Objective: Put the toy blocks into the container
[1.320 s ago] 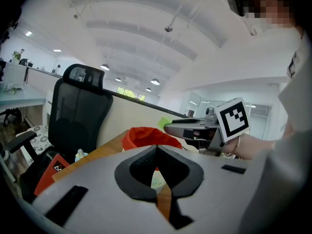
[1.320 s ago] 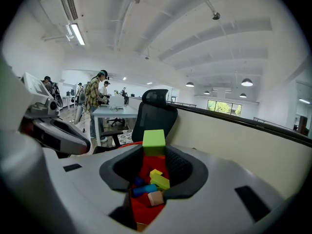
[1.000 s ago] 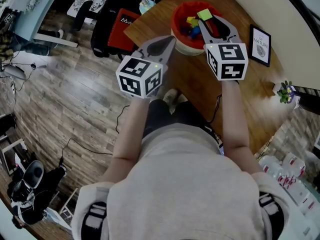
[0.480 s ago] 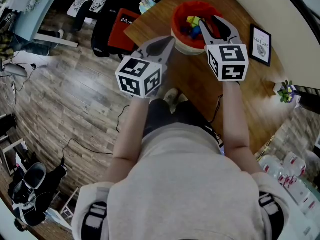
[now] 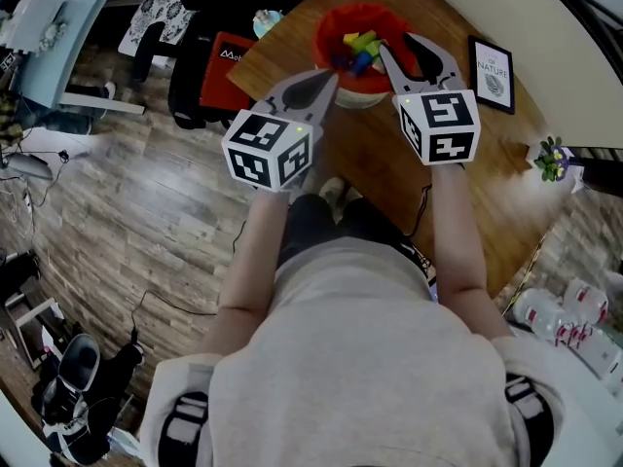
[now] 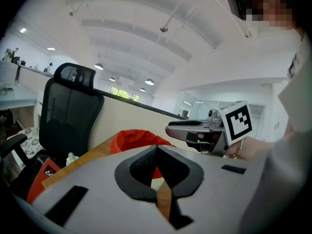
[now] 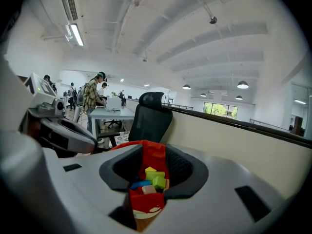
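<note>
1 round red container (image 5: 321,39) holds yellow, green, blue, pink toy blocks (image 5: 358,45). 2 tools: left tool (image 5: 331,76) closed, empty; right tool (image 5: 397,44) wide, empty.

Container (image 5: 329,39): red liner, cream base. Blocks (image 5: 362,43): green, yellow, blue. Table (image 5: 380,154): brown wood grain. Marker cubes (image 5: 270,149): black-and-white squares. Chair (image 7: 152,116): black. Frame (image 5: 490,74): black. Floor (image 5: 146,212): grey-brown planks.
</note>
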`<state>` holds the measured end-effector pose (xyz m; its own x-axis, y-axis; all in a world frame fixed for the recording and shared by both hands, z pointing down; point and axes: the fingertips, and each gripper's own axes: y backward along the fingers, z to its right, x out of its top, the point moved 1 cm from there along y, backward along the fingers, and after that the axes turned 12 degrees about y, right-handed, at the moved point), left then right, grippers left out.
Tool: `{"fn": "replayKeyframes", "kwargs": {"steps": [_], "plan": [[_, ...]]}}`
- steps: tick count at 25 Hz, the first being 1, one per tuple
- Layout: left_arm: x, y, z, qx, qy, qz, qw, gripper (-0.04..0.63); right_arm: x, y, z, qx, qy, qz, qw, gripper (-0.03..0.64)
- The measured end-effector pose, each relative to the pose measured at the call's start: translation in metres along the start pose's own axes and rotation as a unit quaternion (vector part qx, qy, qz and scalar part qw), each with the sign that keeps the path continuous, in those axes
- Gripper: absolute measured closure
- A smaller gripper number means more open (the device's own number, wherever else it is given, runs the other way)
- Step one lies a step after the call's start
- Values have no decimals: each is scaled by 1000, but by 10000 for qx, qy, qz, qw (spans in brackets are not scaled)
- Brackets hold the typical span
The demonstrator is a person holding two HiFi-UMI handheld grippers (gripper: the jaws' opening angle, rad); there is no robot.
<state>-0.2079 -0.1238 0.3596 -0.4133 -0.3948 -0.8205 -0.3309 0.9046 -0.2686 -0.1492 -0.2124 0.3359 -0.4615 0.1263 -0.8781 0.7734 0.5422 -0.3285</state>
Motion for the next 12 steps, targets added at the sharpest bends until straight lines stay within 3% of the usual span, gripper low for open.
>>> {"fn": "replayKeyframes", "kwargs": {"steps": [12], "plan": [[-7,-40,67,-1025,-486,-392,9928,580,5,74,28,-568,-254,297,9976,468]]}}
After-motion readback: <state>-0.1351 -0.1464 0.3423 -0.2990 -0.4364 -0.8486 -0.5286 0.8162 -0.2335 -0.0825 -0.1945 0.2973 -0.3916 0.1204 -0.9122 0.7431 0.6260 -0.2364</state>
